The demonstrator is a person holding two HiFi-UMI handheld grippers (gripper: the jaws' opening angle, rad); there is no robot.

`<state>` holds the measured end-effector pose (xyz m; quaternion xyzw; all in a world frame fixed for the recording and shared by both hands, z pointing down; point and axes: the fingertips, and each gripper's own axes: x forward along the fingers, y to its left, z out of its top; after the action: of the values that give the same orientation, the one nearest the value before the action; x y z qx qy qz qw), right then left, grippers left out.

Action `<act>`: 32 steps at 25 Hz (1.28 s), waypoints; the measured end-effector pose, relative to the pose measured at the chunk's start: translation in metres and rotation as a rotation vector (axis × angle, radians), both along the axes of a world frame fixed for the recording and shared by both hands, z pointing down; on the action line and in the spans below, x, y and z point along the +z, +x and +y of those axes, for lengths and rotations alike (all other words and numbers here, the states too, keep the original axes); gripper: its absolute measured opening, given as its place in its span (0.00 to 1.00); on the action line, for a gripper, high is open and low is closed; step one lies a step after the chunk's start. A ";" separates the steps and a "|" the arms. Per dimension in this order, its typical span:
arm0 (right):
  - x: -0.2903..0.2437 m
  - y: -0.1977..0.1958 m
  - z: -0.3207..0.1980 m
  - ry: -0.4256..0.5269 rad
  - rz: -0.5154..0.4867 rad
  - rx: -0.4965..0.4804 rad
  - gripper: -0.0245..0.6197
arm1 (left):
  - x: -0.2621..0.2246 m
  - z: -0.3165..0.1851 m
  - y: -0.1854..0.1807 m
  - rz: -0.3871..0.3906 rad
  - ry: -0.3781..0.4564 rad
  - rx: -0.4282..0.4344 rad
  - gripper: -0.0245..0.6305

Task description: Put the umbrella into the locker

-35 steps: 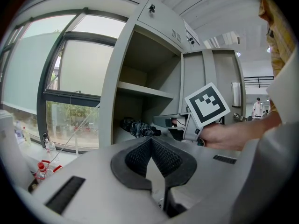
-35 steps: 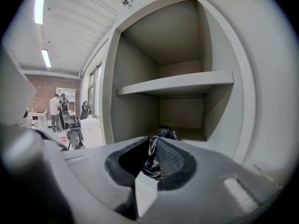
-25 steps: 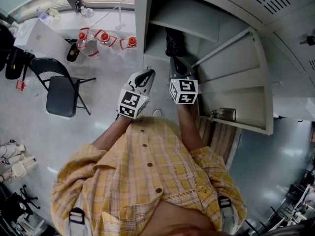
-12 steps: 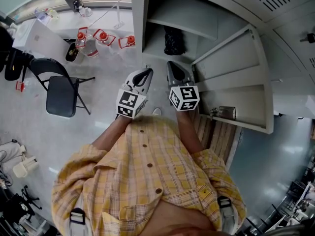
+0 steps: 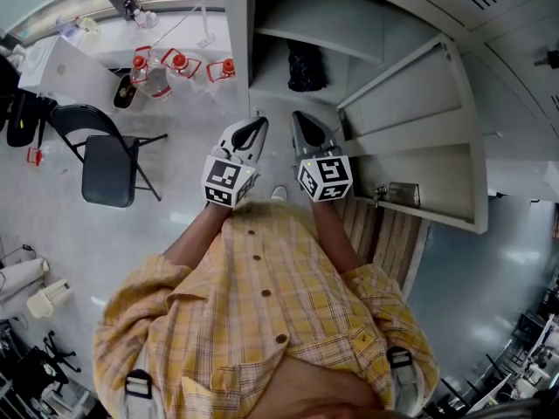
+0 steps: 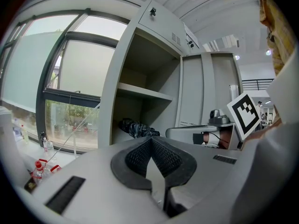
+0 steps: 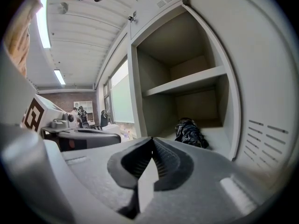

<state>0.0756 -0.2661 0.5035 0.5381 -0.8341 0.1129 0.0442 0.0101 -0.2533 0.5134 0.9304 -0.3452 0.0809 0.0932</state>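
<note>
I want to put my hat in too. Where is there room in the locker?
The shelf above the umbrella is bare. Below, the compartment floor is free beside the umbrella. Bottles crowd the ground outside, by the window.

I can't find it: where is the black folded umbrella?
Head view, top centre: the black folded umbrella lies inside the open grey metal locker, below its shelf.

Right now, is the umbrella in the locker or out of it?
In. The folded black umbrella lies on the locker's floor, beneath the shelf.
</note>
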 end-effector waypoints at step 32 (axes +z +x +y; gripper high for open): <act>0.011 -0.003 0.028 -0.028 -0.013 0.013 0.03 | 0.002 0.010 0.008 -0.030 -0.011 0.030 0.04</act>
<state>0.0725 -0.2381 0.5145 0.5420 -0.8293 0.1284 0.0455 0.0177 -0.2429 0.5156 0.9337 -0.3320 0.0981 0.0917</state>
